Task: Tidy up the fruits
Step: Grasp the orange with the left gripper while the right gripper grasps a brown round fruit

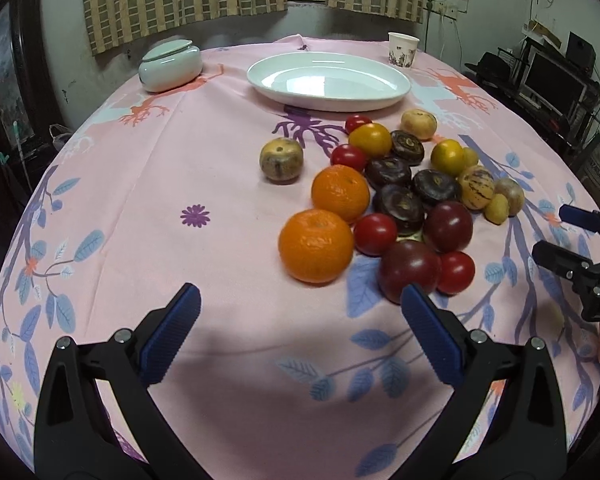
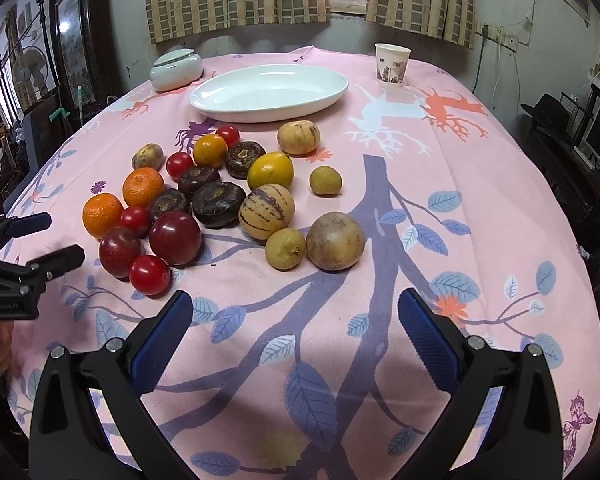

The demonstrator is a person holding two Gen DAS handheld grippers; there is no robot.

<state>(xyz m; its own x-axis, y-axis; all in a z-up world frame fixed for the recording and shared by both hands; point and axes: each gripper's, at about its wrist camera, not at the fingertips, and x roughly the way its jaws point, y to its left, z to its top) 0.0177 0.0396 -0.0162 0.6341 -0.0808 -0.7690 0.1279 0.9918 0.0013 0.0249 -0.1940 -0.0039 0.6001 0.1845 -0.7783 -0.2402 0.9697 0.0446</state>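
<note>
Hovering both grippers low over the pink-clothed surface (image 2: 480, 184), I hold my left gripper (image 1: 300, 304) and right gripper (image 2: 296, 312) with jaws spread wide and empty. The fruits (image 2: 220, 200) lie heaped just before the empty white dish (image 2: 268, 92), probably their destination.

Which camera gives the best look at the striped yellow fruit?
The right wrist view: the striped yellow fruit sits near centre, large, stripes clear. In the left wrist view it is smaller, towards the right, partly crowded by neighbouring fruits.
</note>
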